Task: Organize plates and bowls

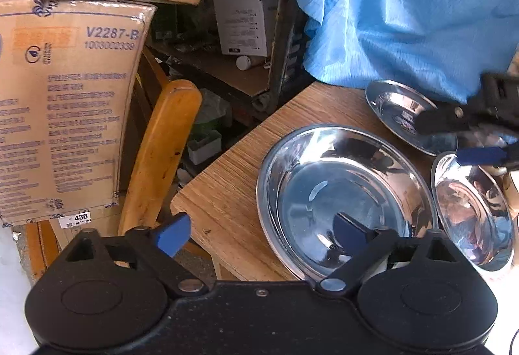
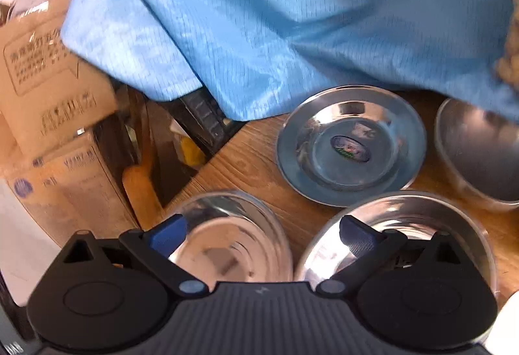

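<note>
In the left wrist view, a large steel bowl (image 1: 343, 193) stands on the wooden table (image 1: 233, 193) near its corner. My left gripper (image 1: 262, 235) is open and straddles the bowl's near left rim, one blue pad inside and the other outside, neither pressing. A small steel plate (image 1: 402, 115) lies behind, and a smaller bowl (image 1: 473, 209) stands to the right. My right gripper (image 1: 460, 137) hovers above those two. In the right wrist view, the right gripper (image 2: 262, 238) is open above two bowls (image 2: 227, 238) (image 2: 405, 235), with the stickered plate (image 2: 352, 144) beyond. Nothing is held.
A person's blue garment (image 1: 405, 5) hangs over the table's far edge. Another steel bowl (image 2: 480, 150) stands at the far right. Left of the table are a wooden chair back (image 1: 162, 154), stacked cardboard boxes (image 1: 65, 102) and a cluttered shelf (image 1: 227, 63).
</note>
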The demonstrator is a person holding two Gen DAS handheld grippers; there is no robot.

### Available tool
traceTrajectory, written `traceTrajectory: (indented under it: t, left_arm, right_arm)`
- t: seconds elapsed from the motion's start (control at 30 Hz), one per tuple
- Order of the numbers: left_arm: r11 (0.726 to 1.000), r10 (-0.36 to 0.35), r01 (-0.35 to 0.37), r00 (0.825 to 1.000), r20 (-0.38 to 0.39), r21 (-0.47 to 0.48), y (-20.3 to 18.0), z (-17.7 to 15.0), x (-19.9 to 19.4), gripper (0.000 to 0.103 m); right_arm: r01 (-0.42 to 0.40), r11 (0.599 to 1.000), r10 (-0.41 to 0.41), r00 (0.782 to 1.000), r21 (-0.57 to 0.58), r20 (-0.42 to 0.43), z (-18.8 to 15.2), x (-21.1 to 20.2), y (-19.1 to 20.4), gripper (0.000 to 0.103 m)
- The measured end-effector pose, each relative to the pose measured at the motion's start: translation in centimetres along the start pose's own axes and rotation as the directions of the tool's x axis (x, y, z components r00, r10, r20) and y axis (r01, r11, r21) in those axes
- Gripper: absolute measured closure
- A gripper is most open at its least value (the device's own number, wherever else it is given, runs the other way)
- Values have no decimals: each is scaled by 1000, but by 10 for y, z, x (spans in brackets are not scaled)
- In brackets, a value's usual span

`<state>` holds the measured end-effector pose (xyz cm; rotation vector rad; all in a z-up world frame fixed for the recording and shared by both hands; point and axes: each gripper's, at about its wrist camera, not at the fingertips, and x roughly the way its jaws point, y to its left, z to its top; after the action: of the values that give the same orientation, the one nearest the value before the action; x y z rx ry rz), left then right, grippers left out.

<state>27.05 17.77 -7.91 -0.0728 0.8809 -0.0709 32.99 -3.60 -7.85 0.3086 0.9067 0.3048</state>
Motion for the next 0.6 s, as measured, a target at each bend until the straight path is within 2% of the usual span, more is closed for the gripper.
traceTrajectory:
  t: [0.1,0.17,0.33,0.5,0.6]
  left_arm:
    - [1000,-10,10,1000,-14,-5,1,0,3,18]
    - [1000,-22,22,999,-23,-17,3,1,4,19]
    - [991,-123,120,992,-43,-59,8,1,8,31]
    - [987,-141,137,989,-37,-80,10,0,8,48]
    - [986,-146,142,989,-32,-92,12,0,7,54]
  right_arm:
    - [10,999,-11,1000,-47,-23,0,9,6,12]
    - [16,997,-19,999,-75,-34,0,14,11,15]
    - [48,990,-55,997,-131,-48,-1,25,20,36]
    - [54,990,-64,995,-134,-72,-3,38,18,44]
    - [70,986,-83,993,-149,-84,-4,44,19,56]
